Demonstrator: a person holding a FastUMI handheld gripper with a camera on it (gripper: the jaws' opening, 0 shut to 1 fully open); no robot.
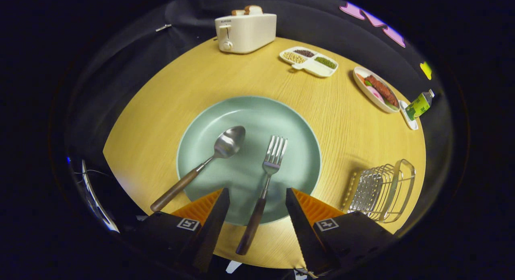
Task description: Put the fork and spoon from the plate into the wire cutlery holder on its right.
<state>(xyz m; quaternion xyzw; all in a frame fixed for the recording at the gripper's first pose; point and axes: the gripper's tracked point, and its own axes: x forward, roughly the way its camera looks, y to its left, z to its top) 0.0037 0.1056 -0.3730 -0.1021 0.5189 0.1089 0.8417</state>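
A pale green plate point(281, 123) lies on the round wooden table point(161, 111). On it rest a spoon point(209, 159) and a fork point(267, 171), both with dark wooden handles that stick out over the plate's near rim. The fork's handle runs down between my two fingers. The spoon lies to the left of the fork, its handle passing outside the left finger. My gripper point(257, 195) is open above the plate's near edge, holding nothing. The wire cutlery holder point(380, 191) stands to the right of the plate, beside the right finger.
A white toaster point(245, 30) with bread in its slots stands at the table's far edge. To its right sit a divided dish of beans point(310, 60), an oval dish of food point(376, 89) and a small green bottle point(419, 105).
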